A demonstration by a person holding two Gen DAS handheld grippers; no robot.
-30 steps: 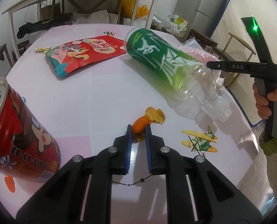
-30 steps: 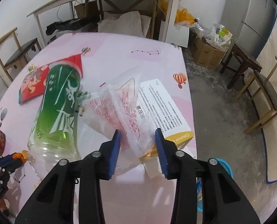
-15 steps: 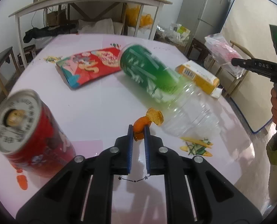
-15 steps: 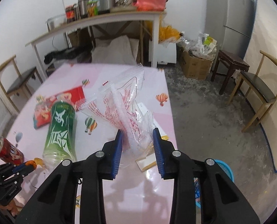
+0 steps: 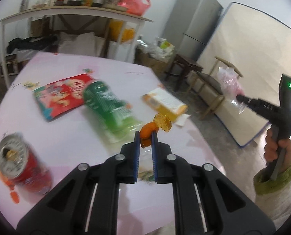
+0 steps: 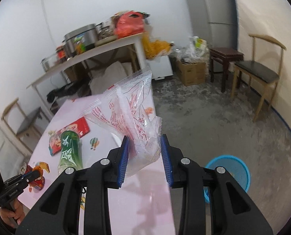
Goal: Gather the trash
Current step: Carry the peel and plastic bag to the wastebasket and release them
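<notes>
My left gripper [image 5: 145, 134] is shut on a curled piece of orange peel [image 5: 147, 130] and holds it above the pink table [image 5: 71, 137]. In the right wrist view that gripper [image 6: 36, 171] shows at the lower left, peel [image 6: 42, 166] still in its tips. My right gripper [image 6: 144, 148] is shut on a crumpled clear plastic bag with red print [image 6: 133, 117], lifted off the table's right side. The left wrist view shows the right gripper [image 5: 241, 98] with the bag [image 5: 230, 82] out over the floor. A blue waste basket [image 6: 228, 173] stands on the floor at the right.
On the table lie a green-labelled plastic bottle [image 5: 108, 105], a red snack packet [image 5: 63, 96], a red can [image 5: 22, 168] and a yellow carton [image 5: 165, 102]. Chairs [image 6: 259, 74], a stool [image 6: 225, 56], a fridge [image 5: 194, 33] and a cluttered shelf table [image 5: 73, 17] surround the concrete floor.
Both grippers rose from the table. The left lifted the orange peel clear of the surface. The right carried the plastic bag up and to the right, and the blue basket came into view.
</notes>
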